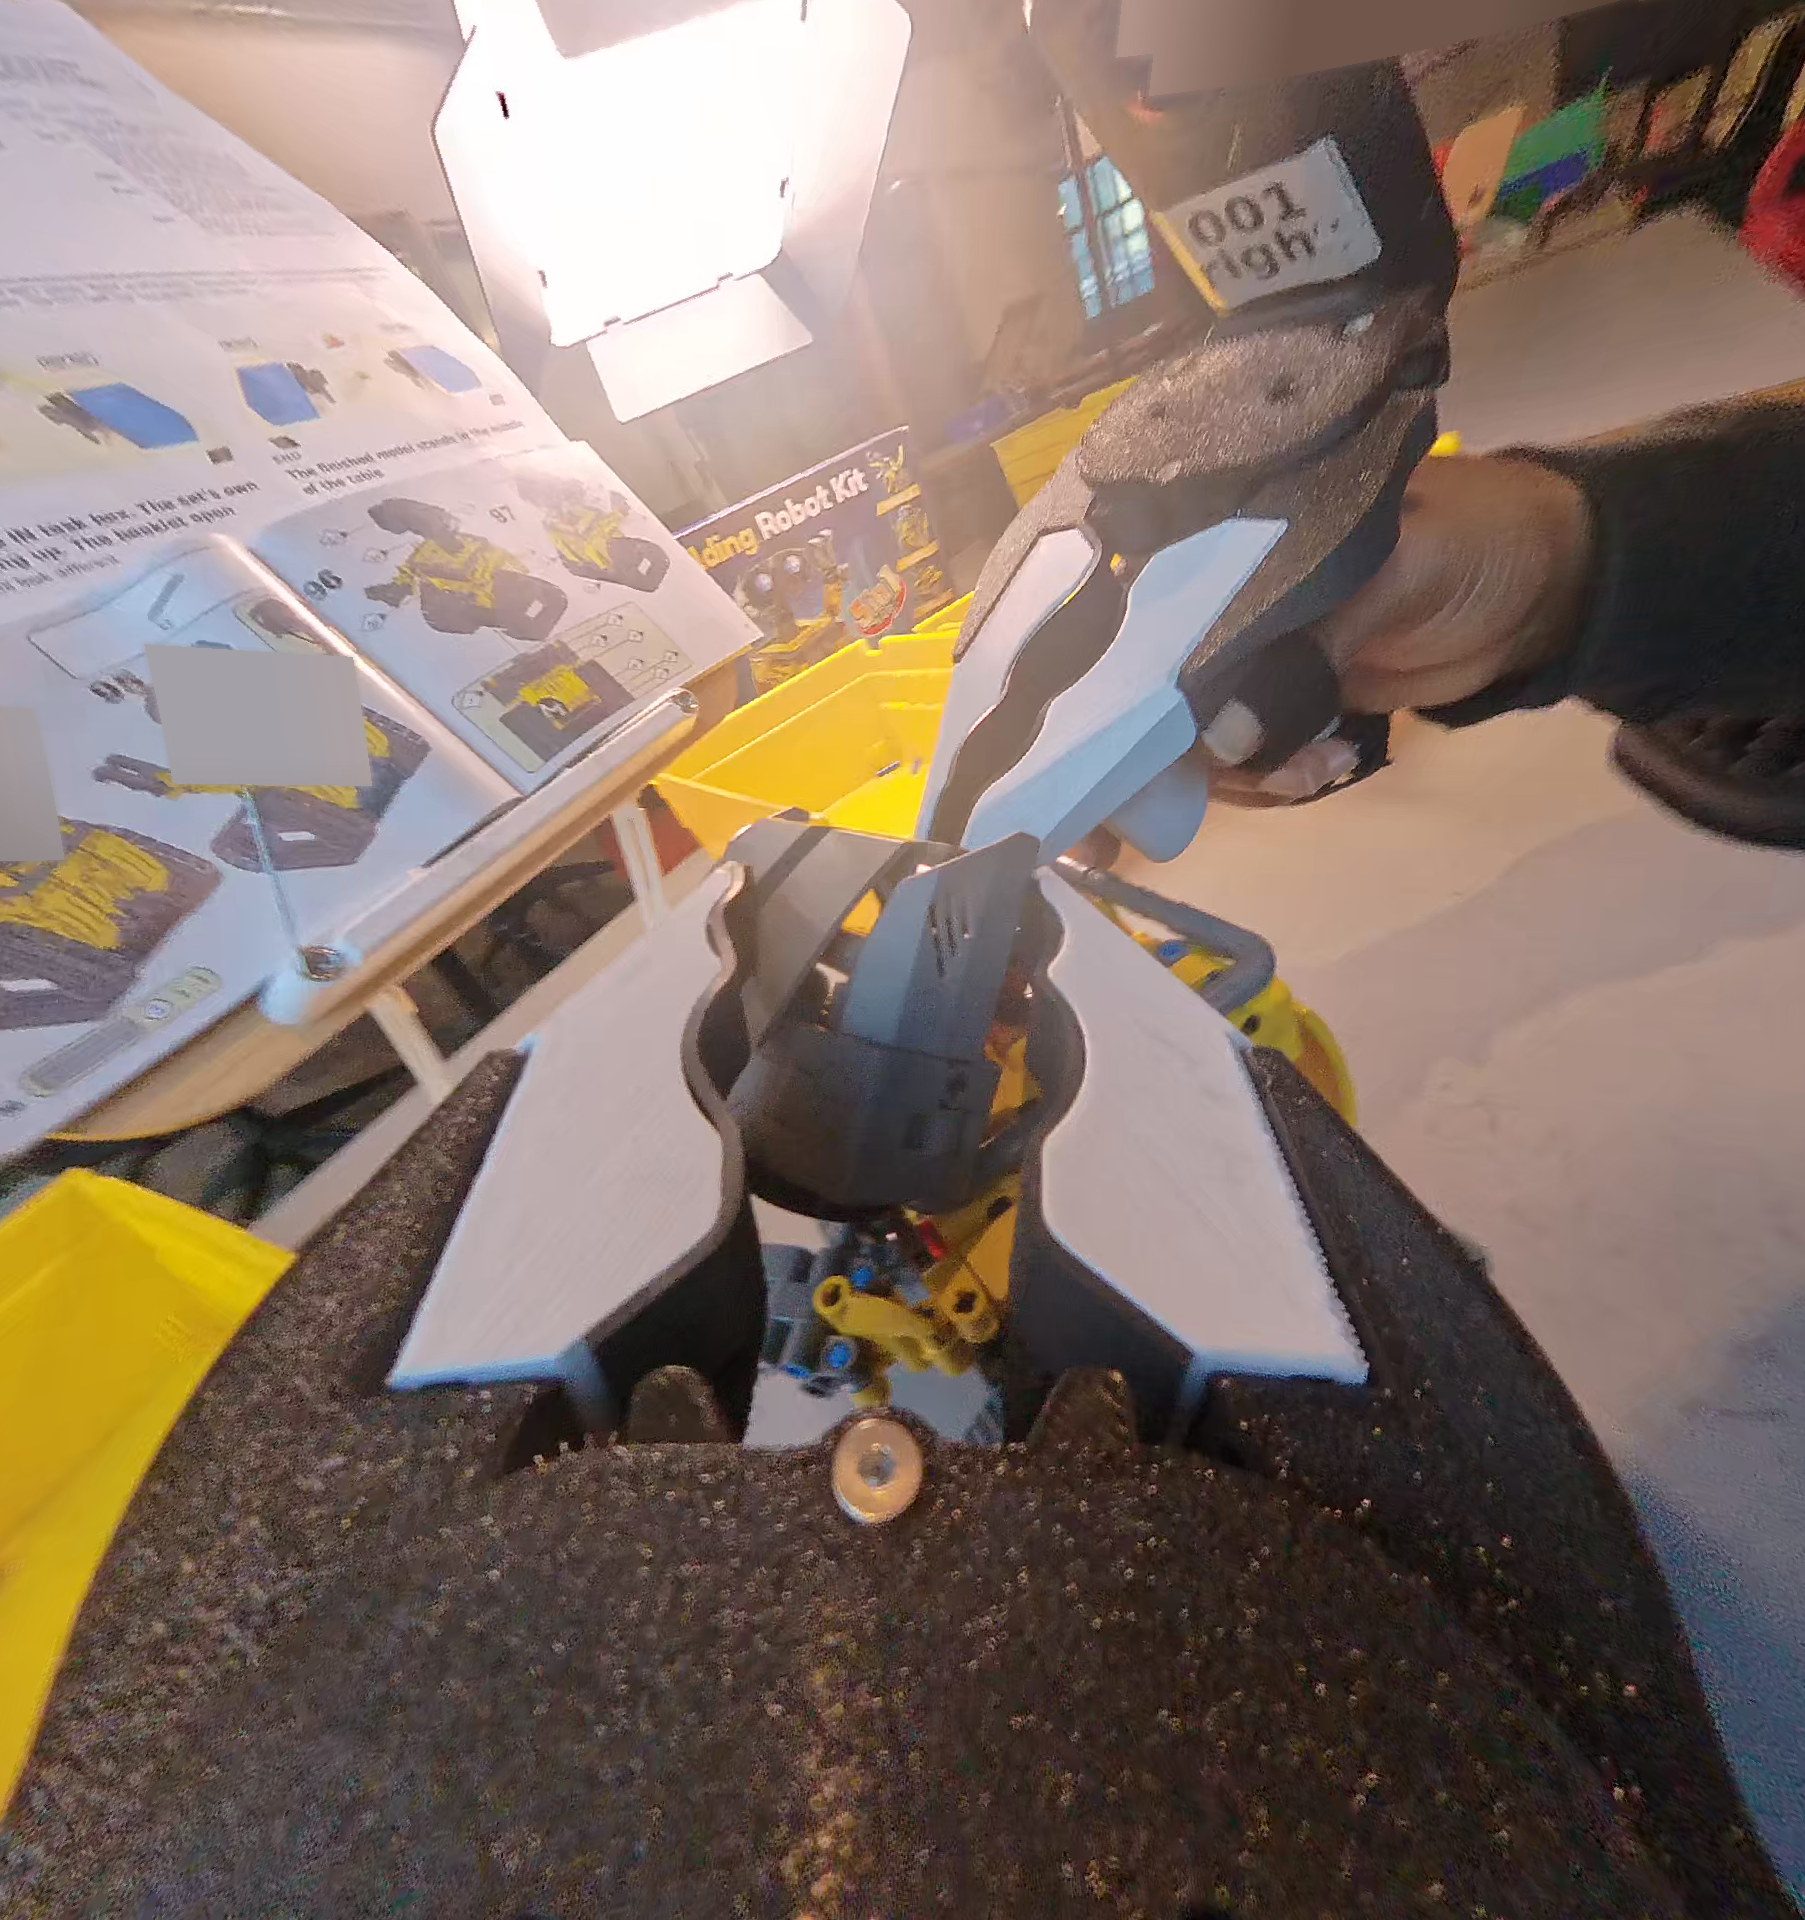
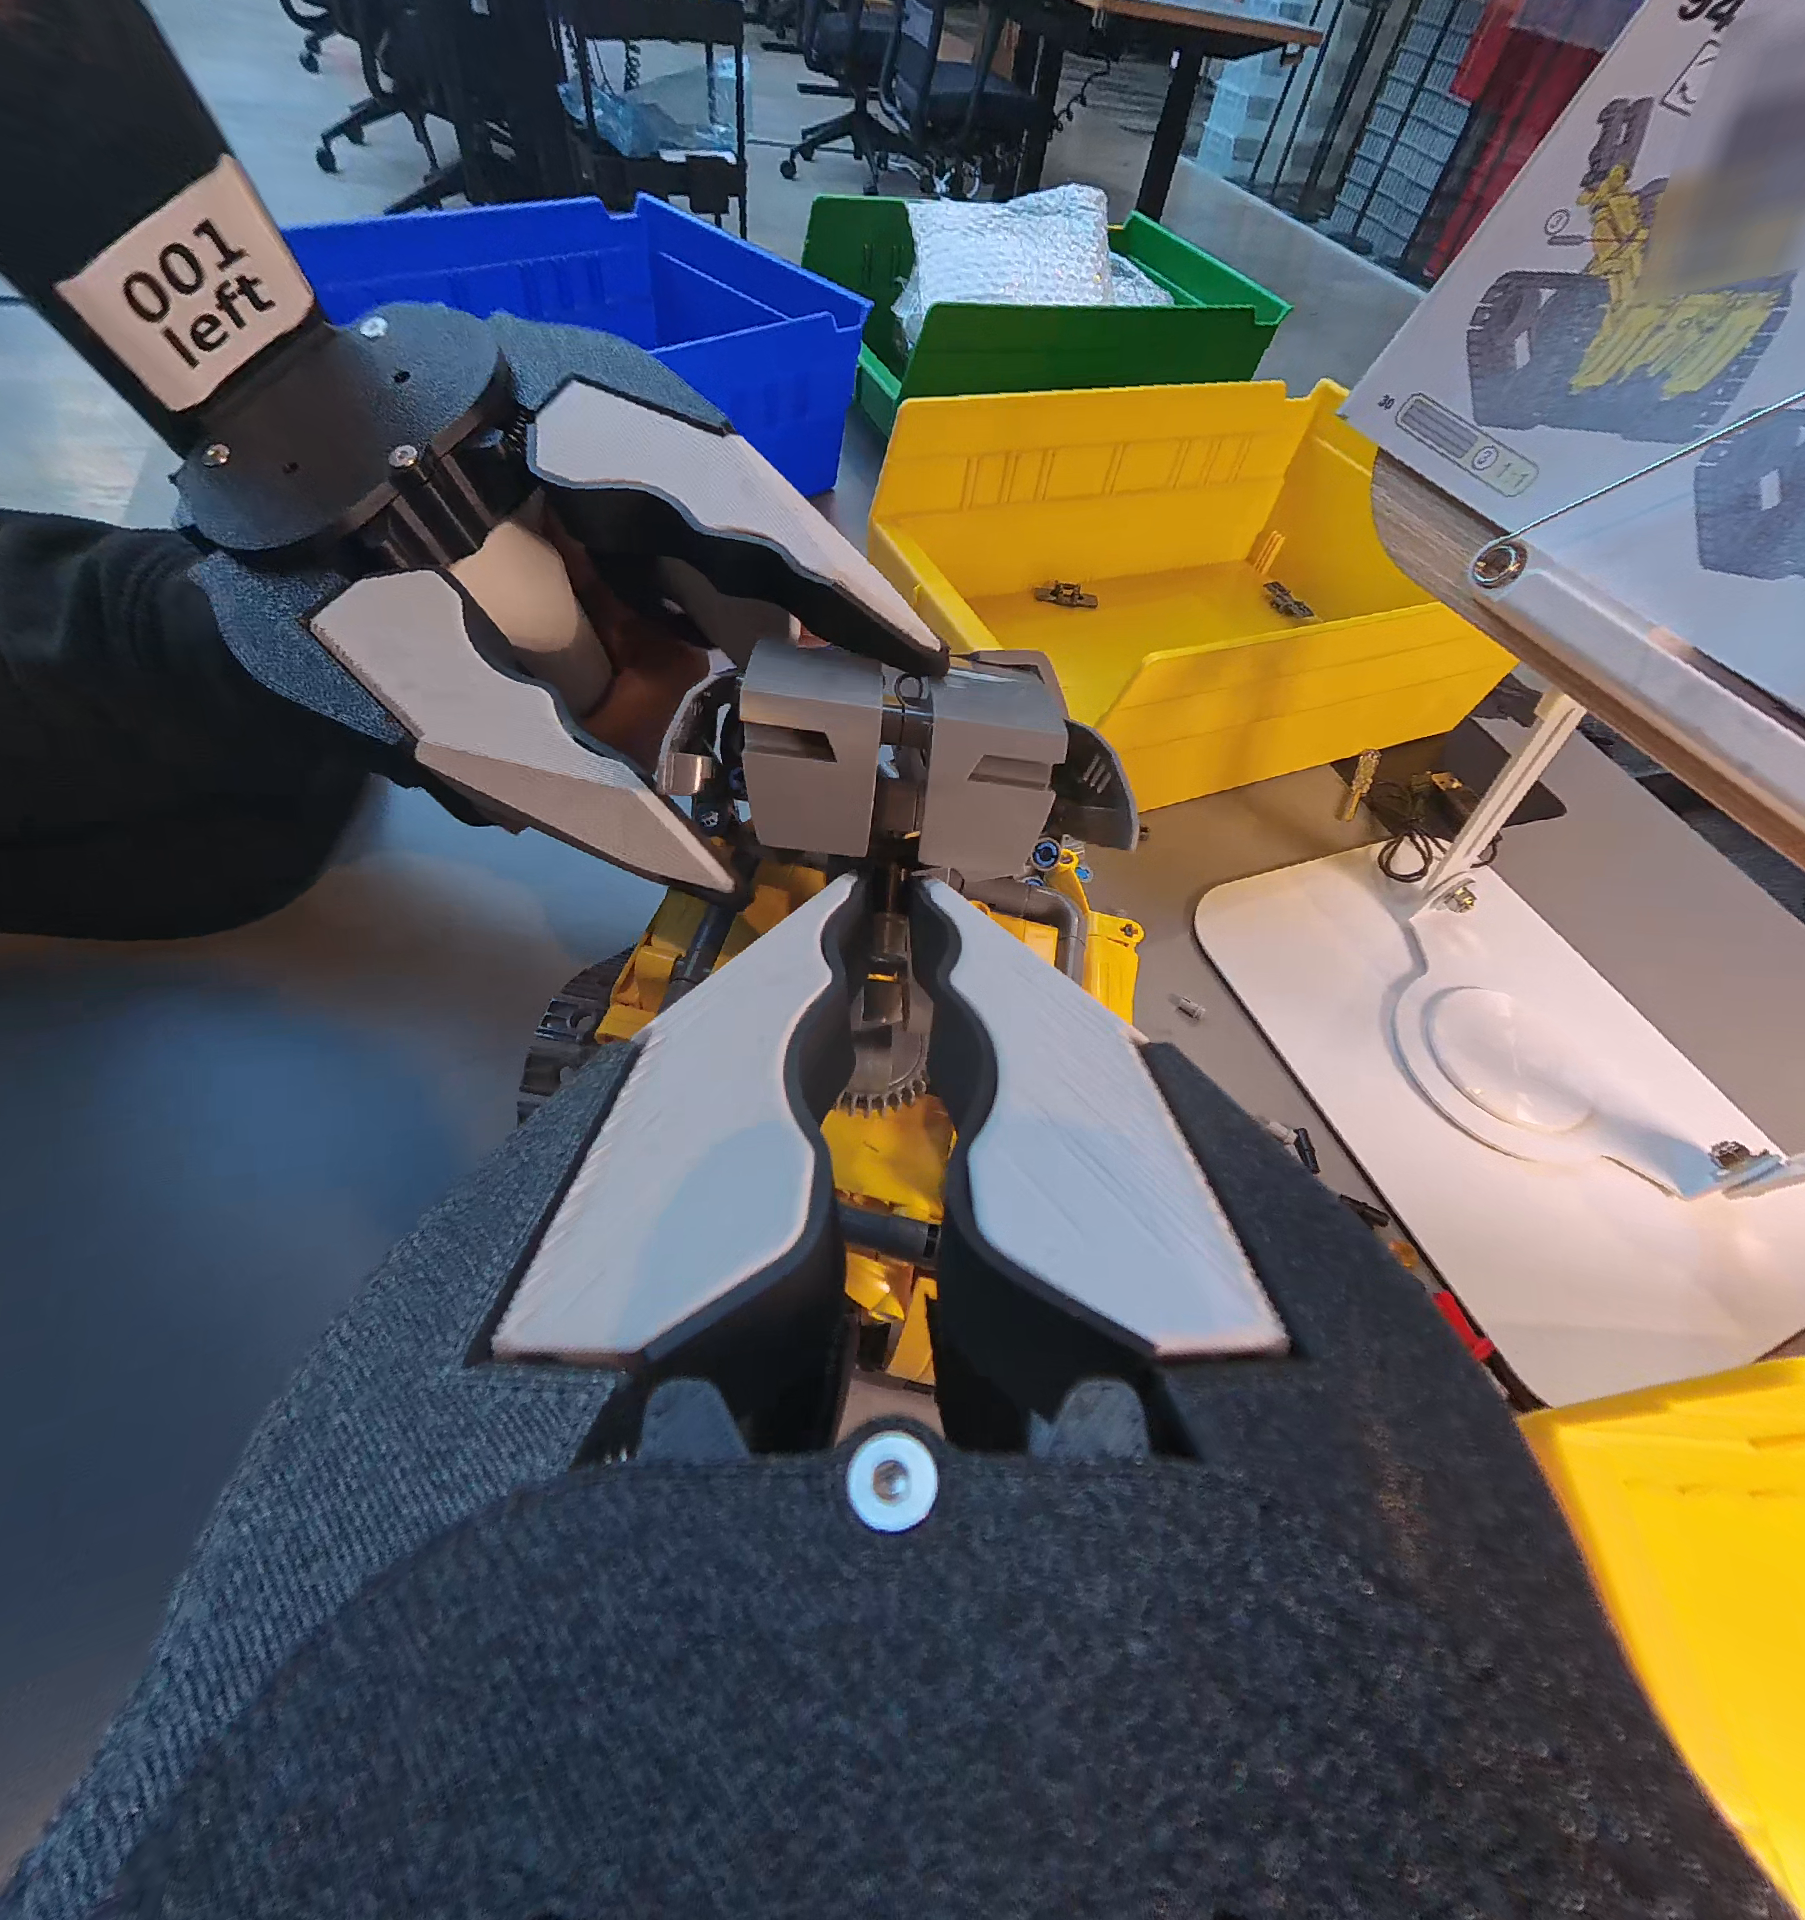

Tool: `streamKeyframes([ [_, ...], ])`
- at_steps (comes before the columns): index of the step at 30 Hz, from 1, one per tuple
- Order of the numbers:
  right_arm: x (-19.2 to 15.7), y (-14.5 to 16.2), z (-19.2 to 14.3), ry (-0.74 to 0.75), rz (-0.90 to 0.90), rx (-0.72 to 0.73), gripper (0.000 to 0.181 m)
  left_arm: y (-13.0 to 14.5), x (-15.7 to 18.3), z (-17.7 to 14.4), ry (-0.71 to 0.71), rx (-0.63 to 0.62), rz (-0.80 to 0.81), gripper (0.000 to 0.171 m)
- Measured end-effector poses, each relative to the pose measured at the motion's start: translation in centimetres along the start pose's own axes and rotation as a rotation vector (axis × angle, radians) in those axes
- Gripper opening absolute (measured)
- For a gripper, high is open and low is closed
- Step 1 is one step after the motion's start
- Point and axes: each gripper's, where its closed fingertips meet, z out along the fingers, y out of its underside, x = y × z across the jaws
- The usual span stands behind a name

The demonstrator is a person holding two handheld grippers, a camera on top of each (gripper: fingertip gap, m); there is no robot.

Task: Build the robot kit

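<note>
A yellow and black brick-built robot model (image 2: 1095,935) stands on the grey table. Its grey head (image 2: 804,769) sits on a thin black neck (image 2: 885,935). My left gripper (image 2: 830,771) spans the head, one fingertip on its top and one at its lower left, and grips it. In the left wrist view the head (image 1: 877,1091) fills the gap in my left gripper (image 1: 887,894). My right gripper (image 2: 887,883) is closed on the black neck just under the head. It enters the left wrist view (image 1: 965,842) from the upper right, held by a gloved hand (image 1: 1449,592).
An open instruction booklet (image 1: 254,623) rests on a stand with a white base (image 2: 1500,1091) at the right. A yellow bin (image 2: 1189,582), a blue bin (image 2: 669,301) and a green bin (image 2: 1064,343) stand behind the model. A lit lamp (image 1: 649,156) and a kit box (image 1: 825,551) stand beyond. The tips of both grippers are at nearly the same place.
</note>
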Motion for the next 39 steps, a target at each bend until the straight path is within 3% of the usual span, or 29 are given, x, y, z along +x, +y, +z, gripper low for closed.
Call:
streamKeyframes([
  [3,0.1,0.0,0.1,0.005,0.009,0.006,0.005,0.0,-0.1,-0.1,-0.014,-0.065,0.118,0.045],
  [7,0.0,0.0,0.1,-0.022,0.051,0.018,0.006,0.0,-0.1,-0.4,-0.024,-0.063,0.113,0.046],
  [12,0.0,0.0,0.0,-0.039,0.086,0.029,0.007,0.8,-0.9,-0.8,-0.054,-0.088,0.056,0.061],
  [15,0.1,0.1,-0.1,-0.035,0.088,0.032,0.006,0.5,-0.7,-0.6,-0.078,-0.117,0.058,0.055],
  [19,0.3,0.1,-0.1,-0.015,0.083,0.028,0.006,0.0,-0.7,0.1,-0.145,-0.250,0.207,0.049],
  [32,0.5,0.1,0.1,0.080,0.045,0.003,0.006,0.1,-1.0,0.0,-0.308,-0.674,0.304,0.035],
  [39,0.6,0.1,0.0,0.121,0.027,-0.011,0.006,0.0,-1.0,0.2,-0.328,-0.774,0.385,0.028],
])
